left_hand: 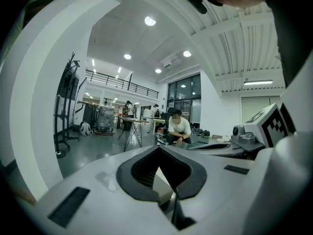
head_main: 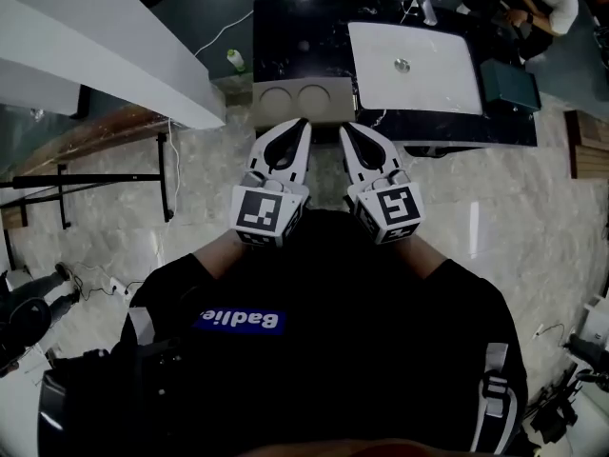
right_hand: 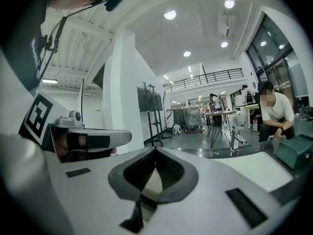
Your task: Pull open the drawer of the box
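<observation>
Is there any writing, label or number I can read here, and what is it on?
"Badie": blue patch on the person's black shirt, seemingly flipped.
Marker cubes: square patterns only, no words.
Nothing else readable.
</observation>
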The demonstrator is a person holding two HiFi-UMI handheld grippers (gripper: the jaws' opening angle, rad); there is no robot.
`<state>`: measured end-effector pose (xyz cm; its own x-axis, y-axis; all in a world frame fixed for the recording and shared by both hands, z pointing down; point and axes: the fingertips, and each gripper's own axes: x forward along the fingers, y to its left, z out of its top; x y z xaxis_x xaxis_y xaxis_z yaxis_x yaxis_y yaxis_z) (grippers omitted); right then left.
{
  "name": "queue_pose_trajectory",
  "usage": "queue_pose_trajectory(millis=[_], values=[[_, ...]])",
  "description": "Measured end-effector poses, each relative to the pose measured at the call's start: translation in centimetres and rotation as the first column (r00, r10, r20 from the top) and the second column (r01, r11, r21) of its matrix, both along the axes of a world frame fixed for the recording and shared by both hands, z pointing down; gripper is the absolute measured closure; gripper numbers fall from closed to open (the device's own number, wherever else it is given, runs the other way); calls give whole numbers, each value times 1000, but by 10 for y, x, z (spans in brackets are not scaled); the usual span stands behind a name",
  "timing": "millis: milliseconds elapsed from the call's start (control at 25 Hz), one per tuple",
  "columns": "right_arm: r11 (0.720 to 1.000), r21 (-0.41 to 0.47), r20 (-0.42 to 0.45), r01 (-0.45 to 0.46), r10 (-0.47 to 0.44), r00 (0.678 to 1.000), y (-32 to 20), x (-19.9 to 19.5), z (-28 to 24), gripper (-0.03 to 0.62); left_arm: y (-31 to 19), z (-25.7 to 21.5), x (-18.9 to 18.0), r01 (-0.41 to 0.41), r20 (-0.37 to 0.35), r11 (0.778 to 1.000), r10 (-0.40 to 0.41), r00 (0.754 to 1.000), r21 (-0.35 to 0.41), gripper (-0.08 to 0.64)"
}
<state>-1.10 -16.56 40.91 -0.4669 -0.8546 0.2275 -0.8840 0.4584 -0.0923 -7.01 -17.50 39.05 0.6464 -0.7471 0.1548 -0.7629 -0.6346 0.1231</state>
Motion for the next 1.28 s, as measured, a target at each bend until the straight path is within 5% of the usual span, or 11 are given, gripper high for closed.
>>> queue_pose_trajectory(millis=[520,1080,1280], values=[[993,-47,-30,-109,107,994,-36,-3,13,592,-47,11,-12,-81,-43,997,81,996,-11,575],[989,-148,30,11,-6,1000,-61,33,42,579,-64,0,33,-38,1,999,38,999,36,575],[976,-211,73,56,-42,996,-73,49,60,559,-73,6,42,-3,61,1000,3,998,-6,575]])
